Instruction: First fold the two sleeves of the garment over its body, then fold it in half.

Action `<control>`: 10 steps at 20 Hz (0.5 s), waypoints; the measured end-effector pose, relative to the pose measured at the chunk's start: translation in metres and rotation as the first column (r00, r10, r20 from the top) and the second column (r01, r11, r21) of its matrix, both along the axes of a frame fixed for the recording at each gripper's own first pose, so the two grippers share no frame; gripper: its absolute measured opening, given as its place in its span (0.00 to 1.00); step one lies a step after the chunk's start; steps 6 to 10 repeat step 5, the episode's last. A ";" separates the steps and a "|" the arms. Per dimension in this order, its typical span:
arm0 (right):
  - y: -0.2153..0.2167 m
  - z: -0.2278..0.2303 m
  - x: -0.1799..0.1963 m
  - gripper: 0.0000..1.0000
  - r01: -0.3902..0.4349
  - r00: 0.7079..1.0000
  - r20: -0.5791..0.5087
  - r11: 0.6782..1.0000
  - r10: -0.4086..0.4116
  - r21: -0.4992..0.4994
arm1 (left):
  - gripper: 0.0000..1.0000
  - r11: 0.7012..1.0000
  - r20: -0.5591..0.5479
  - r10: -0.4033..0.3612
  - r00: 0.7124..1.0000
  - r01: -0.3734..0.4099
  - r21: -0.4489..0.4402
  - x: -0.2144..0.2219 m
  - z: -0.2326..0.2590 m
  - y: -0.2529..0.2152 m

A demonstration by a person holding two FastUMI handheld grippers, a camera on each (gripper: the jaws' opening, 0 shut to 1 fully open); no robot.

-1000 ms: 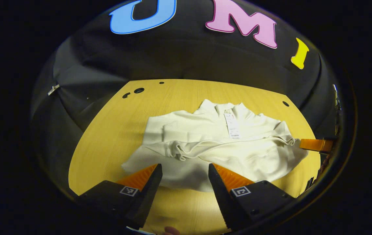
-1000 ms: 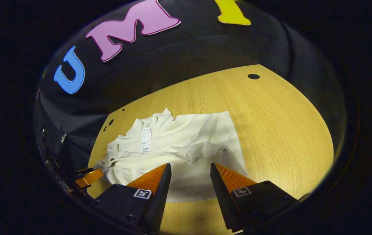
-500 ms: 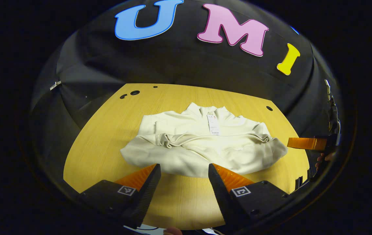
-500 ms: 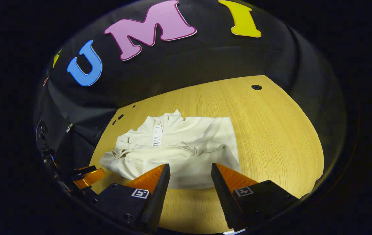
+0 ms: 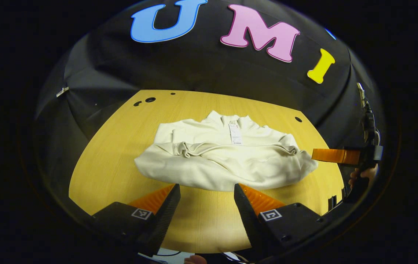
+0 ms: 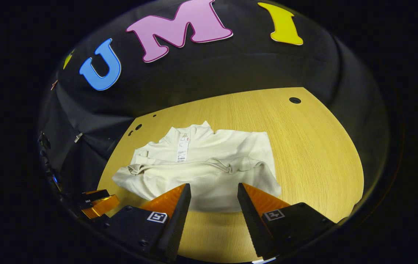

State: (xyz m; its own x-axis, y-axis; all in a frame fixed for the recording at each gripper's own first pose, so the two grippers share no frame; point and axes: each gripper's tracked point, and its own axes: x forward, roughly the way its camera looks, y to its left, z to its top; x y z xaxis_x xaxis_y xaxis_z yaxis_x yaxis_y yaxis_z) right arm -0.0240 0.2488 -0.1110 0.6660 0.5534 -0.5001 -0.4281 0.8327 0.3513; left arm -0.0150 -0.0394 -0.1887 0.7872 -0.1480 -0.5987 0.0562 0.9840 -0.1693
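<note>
While both claws gape, garment just ahead

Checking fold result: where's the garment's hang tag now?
In both gripper views the tag lies on the cream garment just below its collar, at the table's far side.

A: What supports the scene?
B: A light wooden table with dark round holes near its far edge.
A: And behind?
B: Black cloth wall, 1 metal clip.
</note>
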 end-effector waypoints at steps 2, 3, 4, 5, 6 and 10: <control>0.000 0.002 0.000 0.79 0.004 1.000 0.009 1.000 -0.004 0.002 | 0.92 1.000 -0.011 0.000 1.000 0.000 0.003 0.000 -0.005 0.001; -0.001 0.001 -0.001 0.79 0.008 1.000 0.011 1.000 -0.008 0.001 | 0.91 1.000 -0.016 0.001 1.000 -0.001 0.005 0.000 -0.007 0.001; -0.002 0.000 -0.002 0.79 0.012 1.000 0.011 1.000 -0.012 0.002 | 0.91 1.000 -0.019 -0.001 1.000 0.001 0.006 -0.001 -0.007 0.000; -0.003 -0.001 -0.003 0.80 0.016 1.000 0.009 1.000 -0.016 0.003 | 0.91 1.000 -0.019 -0.006 1.000 0.007 0.005 0.000 -0.006 -0.002; -0.003 -0.001 -0.003 0.80 0.016 1.000 0.009 1.000 -0.016 0.003 | 0.91 1.000 -0.019 -0.006 1.000 0.007 0.005 0.000 -0.006 -0.002; -0.003 -0.001 -0.003 0.80 0.016 1.000 0.009 1.000 -0.016 0.003 | 0.91 1.000 -0.019 -0.006 1.000 0.007 0.005 0.000 -0.006 -0.002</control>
